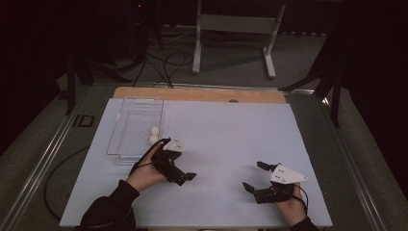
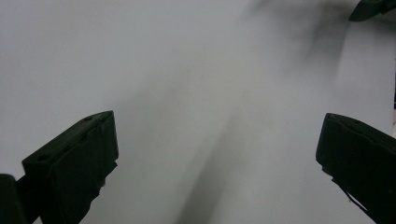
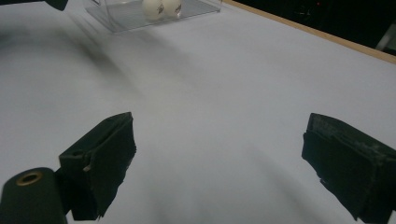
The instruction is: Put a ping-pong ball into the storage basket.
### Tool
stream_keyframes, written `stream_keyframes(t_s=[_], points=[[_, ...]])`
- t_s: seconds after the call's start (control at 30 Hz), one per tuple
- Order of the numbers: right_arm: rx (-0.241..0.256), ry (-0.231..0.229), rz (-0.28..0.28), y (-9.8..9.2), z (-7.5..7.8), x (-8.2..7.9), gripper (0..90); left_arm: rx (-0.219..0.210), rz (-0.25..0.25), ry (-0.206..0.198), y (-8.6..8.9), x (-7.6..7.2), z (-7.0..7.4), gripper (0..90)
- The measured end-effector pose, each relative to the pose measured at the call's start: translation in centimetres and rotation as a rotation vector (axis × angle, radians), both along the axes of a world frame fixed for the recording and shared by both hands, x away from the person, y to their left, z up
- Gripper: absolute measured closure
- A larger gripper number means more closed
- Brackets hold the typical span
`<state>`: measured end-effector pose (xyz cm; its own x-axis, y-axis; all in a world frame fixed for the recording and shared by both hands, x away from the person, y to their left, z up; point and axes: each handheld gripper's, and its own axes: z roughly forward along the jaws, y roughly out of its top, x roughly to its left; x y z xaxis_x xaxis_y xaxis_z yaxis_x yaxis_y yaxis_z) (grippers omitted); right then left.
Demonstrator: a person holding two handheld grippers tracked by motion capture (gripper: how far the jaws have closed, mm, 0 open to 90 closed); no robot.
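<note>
Two white balls [image 1: 154, 134] lie touching in a clear tray [image 1: 126, 139]; both tongs [image 1: 185, 174] [image 1: 255, 176] spread, empty

Left claw [image 1: 185, 177]: held in the left hand [image 1: 146, 172], jaws spread wide, nothing between them, angled low toward the right. Right claw [image 1: 255, 176]: held in the right hand [image 1: 291, 202], jaws spread wide, nothing between them, pointing left.
</note>
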<state>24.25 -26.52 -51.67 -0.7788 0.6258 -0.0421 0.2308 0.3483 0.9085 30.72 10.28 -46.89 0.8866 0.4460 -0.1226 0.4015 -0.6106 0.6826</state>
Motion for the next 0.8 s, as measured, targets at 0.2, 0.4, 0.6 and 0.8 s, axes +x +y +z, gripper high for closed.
stream_keyframes(t_s=[0.2, 0.4, 0.6, 0.8], points=[[0.000, 0.001, 0.000, 0.0, 0.0, 0.0, 9.4, -0.001, -0.005, 0.011, 0.6, -0.7, -0.3, 0.3], [0.000, 0.001, 0.000, 0.0, 0.0, 0.0, 9.4, -0.006, -0.007, 0.022, 1.2, -1.3, -0.9, 0.4], [0.000, 0.001, 0.001, 0.0, 0.0, 0.0, 9.4, -0.010, -0.006, 0.032, 2.0, -1.9, -1.1, 0.4], [-0.001, 0.003, 0.002, 0.0, 0.0, 0.0, 9.4, -0.010, -0.006, 0.038, 2.7, -2.5, -1.4, 0.4]])
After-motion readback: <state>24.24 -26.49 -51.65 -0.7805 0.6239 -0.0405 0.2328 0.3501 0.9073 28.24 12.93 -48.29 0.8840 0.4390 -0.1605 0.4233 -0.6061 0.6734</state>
